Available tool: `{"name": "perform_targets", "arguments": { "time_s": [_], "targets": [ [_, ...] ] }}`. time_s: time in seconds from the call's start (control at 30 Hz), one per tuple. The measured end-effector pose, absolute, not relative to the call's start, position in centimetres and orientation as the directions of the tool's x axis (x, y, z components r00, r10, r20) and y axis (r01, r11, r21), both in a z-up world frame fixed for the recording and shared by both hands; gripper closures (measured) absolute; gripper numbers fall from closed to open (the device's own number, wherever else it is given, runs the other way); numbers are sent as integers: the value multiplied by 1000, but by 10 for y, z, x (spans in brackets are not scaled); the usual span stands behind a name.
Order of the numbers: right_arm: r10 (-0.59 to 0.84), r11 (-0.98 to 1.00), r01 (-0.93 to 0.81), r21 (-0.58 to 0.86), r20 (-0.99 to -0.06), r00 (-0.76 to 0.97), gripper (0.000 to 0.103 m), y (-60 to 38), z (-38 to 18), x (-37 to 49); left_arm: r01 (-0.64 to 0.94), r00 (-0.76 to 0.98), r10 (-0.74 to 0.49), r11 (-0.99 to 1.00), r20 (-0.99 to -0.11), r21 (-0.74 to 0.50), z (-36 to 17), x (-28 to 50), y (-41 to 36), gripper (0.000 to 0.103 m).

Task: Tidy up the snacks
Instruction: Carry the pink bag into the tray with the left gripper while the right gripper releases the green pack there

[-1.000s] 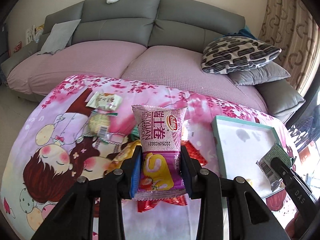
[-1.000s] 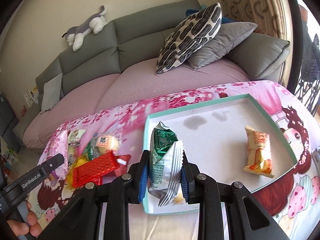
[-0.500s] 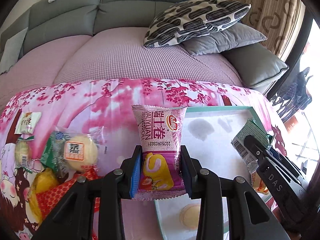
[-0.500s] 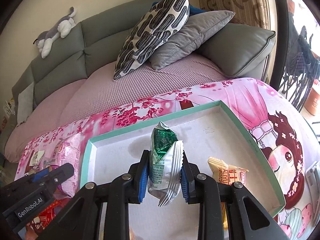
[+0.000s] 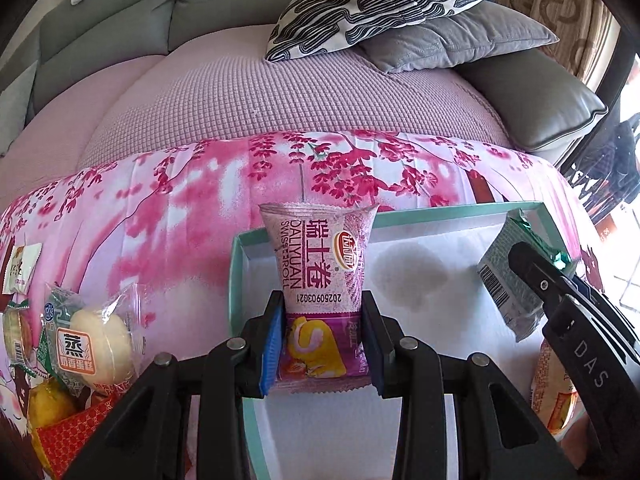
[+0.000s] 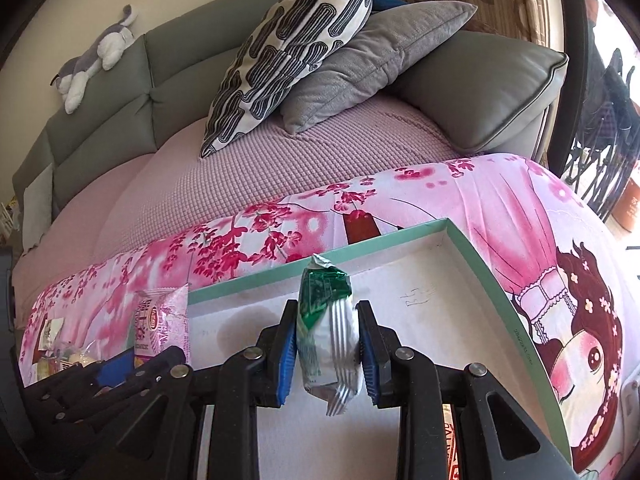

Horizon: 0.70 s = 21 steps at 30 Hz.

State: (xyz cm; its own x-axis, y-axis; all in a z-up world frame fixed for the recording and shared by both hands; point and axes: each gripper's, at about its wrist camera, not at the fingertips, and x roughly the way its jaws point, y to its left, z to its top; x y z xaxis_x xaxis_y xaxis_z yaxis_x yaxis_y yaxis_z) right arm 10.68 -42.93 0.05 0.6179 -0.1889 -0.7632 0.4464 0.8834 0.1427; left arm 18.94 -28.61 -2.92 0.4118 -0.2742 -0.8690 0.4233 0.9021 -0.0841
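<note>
Fingers [image 5: 276, 336] of the left gripper [image 5: 322, 344] clamp a pink plastic swiss-roll packet [image 5: 320, 276], held upright over the near-left corner of the shallow teal-rimmed white cardboard tray [image 5: 400, 214]. Left of the tray, a heap of loose wrapped cakes [image 5: 90, 340] waits on the pink cartoon-print tabletop cloth [image 5: 160, 208]. Over the tray's right half, the right gripper [image 6: 326, 350] pinches a crinkled green-and-silver foil packet [image 6: 326, 332]. To place well, I would lower each packet until it touches the tray floor, apart from the orange packet [image 5: 554, 392] already lying inside, then release. The pink packet reads "DALIYUAN SWISS ROLL" and "2025090321"; the other gripper's arm shows "DAS".
</note>
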Motion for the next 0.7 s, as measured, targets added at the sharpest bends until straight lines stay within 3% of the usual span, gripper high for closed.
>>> {"name": "perform_targets", "arguments": {
  "time_s": [0.1,0.2,0.23,0.37,0.7],
  "targets": [
    [-182,882,449,145,-775,606,69,-432,-1,107,422,412,-260,904,-873,-70,-29,190,-288,64],
    [-192,877,460,137,-779,597,46,-434,1,101,411,411,-254,909,-876,-71,-25,189,-287,49],
    [-196,875,465,134,-781,594,44,-435,2,98,408,416,-254,910,-873,-70,-22,187,-286,43],
    [-201,861,488,140,-789,581,43,-438,8,82,386,435,-255,919,-864,-77,-11,178,-274,36],
    [-216,874,474,103,-793,569,26,-409,17,47,274,566,-205,960,-799,-52,14,147,-222,33]
  ]
}}
